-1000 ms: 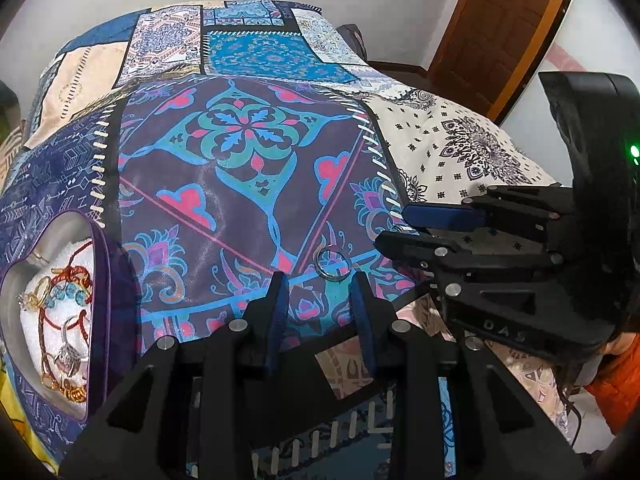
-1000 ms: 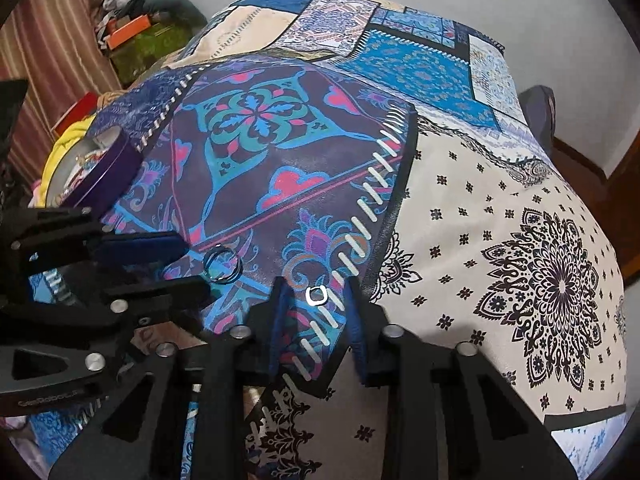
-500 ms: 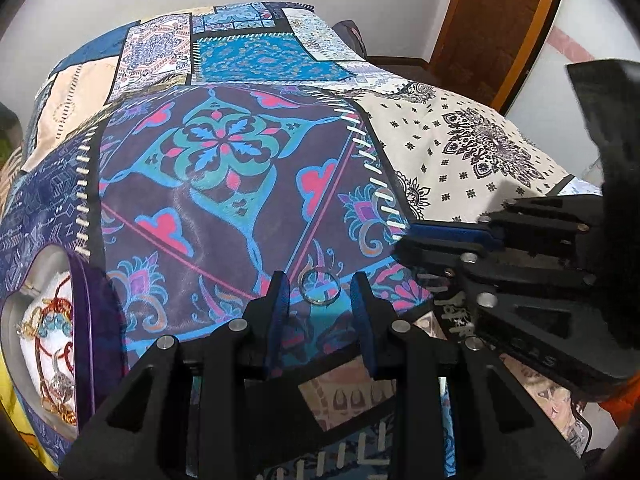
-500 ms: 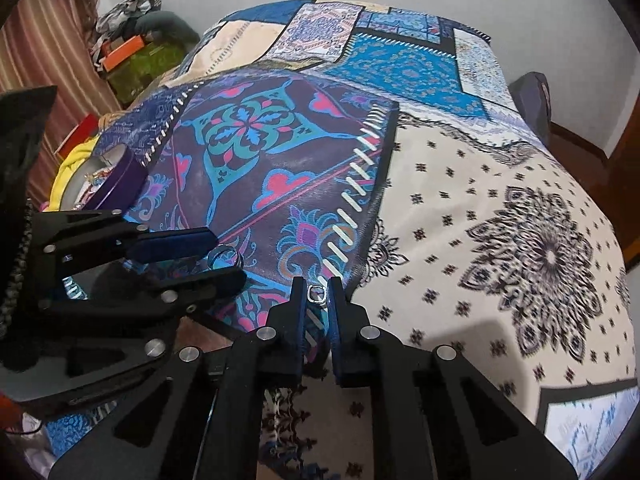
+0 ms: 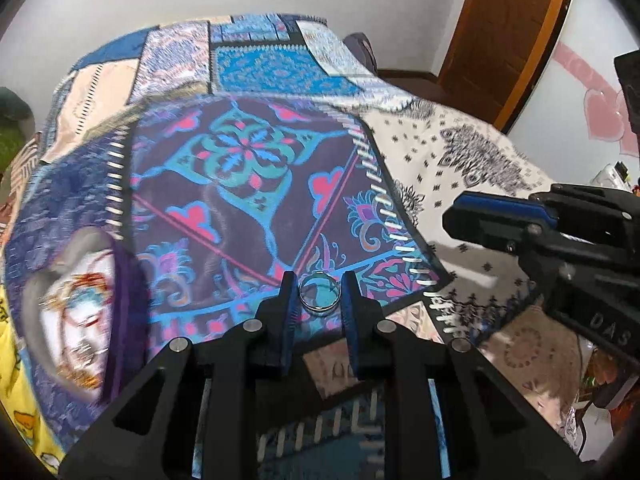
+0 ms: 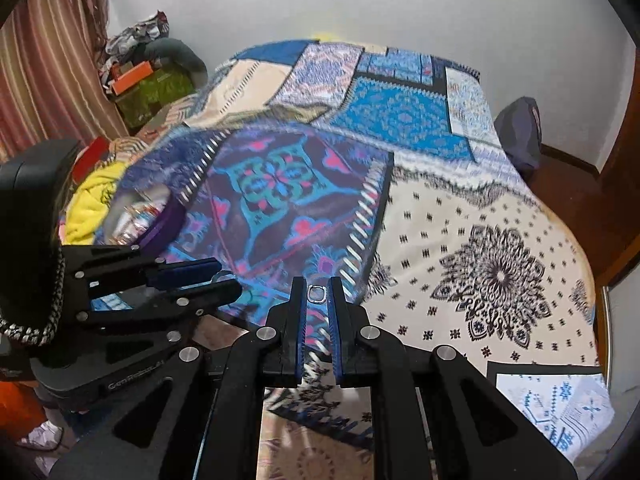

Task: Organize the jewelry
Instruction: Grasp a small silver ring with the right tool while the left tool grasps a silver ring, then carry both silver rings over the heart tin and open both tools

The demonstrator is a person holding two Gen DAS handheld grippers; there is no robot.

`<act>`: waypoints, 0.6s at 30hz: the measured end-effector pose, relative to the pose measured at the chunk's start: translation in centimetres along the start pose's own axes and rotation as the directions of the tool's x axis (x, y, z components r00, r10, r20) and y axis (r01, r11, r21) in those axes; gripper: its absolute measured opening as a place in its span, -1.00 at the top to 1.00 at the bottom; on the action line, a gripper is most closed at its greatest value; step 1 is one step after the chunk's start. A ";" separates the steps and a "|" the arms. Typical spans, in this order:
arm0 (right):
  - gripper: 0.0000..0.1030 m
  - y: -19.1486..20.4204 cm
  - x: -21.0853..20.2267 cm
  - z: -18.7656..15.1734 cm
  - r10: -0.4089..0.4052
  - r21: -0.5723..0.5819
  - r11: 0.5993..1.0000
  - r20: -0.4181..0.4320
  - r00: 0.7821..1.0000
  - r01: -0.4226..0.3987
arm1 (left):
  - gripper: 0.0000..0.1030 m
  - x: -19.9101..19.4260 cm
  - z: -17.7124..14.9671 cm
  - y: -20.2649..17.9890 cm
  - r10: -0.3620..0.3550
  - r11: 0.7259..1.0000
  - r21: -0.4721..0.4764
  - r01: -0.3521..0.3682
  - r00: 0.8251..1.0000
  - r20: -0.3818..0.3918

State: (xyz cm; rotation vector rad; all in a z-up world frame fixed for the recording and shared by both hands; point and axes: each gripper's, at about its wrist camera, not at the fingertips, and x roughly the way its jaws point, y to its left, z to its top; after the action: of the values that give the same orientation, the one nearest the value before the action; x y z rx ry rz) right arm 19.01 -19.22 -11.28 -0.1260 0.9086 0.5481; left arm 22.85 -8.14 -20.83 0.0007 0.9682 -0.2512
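Note:
My left gripper (image 5: pixel 319 298) is shut on a round silver ring (image 5: pixel 319 299) and holds it above the patterned bedspread (image 5: pixel 248 184). My right gripper (image 6: pixel 317 294) is shut on a small square silver ring (image 6: pixel 316 294), also lifted off the cloth. The purple heart-shaped jewelry box (image 5: pixel 76 308) lies open at the left with several bracelets and rings on its white lining; it also shows in the right wrist view (image 6: pixel 148 220). The right gripper shows at the right of the left wrist view (image 5: pixel 560 236), and the left gripper at the left of the right wrist view (image 6: pixel 132 292).
The bed fills both views. A wooden door (image 5: pixel 508 36) stands at the right. A yellow cloth (image 6: pixel 90 200) and a cluttered shelf (image 6: pixel 144 80) lie beyond the bed's left side. A dark pillow (image 6: pixel 520 136) sits at the bed's far right.
Both grippers closed on their rings and lifted them off the bedspread. The left jaws were open around the round ring half a second ago and are now shut on it.

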 end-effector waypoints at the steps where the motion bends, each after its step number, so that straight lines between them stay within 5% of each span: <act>1: 0.82 0.3 -0.3 0.2 0.004 -0.002 1.000 0.009 1.000 -0.004 | 0.60 -0.7 0.0 0.1 0.002 1.000 -0.002 -0.002 1.000 0.013; 18: 0.82 9.0 -4.4 3.2 0.067 -0.122 0.991 0.141 0.988 -0.050 | 0.60 -13.8 -1.0 5.2 0.065 0.995 -0.086 -0.044 0.964 0.257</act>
State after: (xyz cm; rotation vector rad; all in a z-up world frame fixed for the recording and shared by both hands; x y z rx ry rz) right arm 14.62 -12.23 -4.74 -0.1650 0.7398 0.6580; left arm 15.71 -0.02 -10.77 -0.0770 0.7148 -0.1570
